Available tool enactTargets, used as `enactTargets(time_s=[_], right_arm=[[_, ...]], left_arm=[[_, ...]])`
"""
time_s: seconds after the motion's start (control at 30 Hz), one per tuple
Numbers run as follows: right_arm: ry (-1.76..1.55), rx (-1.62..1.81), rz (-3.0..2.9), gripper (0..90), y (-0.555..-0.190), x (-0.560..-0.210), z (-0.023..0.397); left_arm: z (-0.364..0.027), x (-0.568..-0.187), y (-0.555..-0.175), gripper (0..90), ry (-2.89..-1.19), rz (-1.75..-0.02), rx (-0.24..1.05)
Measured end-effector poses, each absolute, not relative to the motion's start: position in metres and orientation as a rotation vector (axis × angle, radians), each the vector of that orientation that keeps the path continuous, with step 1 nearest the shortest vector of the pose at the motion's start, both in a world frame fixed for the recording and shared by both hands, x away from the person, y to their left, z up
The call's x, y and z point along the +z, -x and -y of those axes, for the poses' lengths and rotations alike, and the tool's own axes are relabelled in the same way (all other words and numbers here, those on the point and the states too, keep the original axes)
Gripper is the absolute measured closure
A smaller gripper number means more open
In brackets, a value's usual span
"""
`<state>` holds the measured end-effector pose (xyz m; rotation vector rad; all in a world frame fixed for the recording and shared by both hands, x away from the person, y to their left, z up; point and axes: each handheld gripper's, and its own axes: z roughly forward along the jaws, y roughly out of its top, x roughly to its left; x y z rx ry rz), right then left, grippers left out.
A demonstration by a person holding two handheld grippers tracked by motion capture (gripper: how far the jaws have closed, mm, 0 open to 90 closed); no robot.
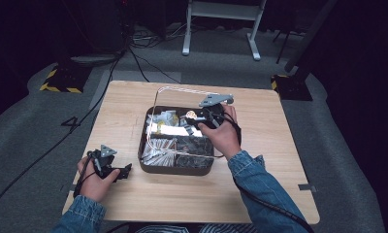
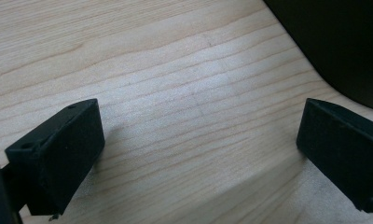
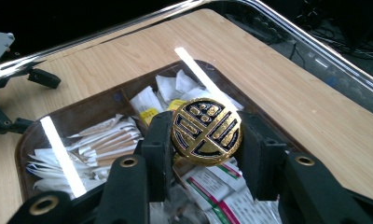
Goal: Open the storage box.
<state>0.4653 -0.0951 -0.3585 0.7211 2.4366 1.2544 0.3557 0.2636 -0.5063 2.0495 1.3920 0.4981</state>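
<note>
My right gripper point(image 3: 205, 140) pinches a gold disc point(image 3: 206, 132) above the box point(image 1: 148, 167); my left gripper point(image 2: 198, 154) rests spread near the desk's point(image 1: 182, 199) front-left corner.

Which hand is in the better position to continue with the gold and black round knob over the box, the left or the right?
Right. The right tongs are shut on the gold and black knob, above the compartment box. The left tongs are open over bare table, beside the box.
</note>
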Motion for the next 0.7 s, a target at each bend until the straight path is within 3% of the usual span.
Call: enactTargets(time_s=[0.7], right_arm=[[-0.834, 1.192, -2.327, 58.7, -0.479, -0.346, 0.172]], left_arm=[[-0.264, -0.506, -0.356, 1.5, -2.051, -1.387, 0.503]])
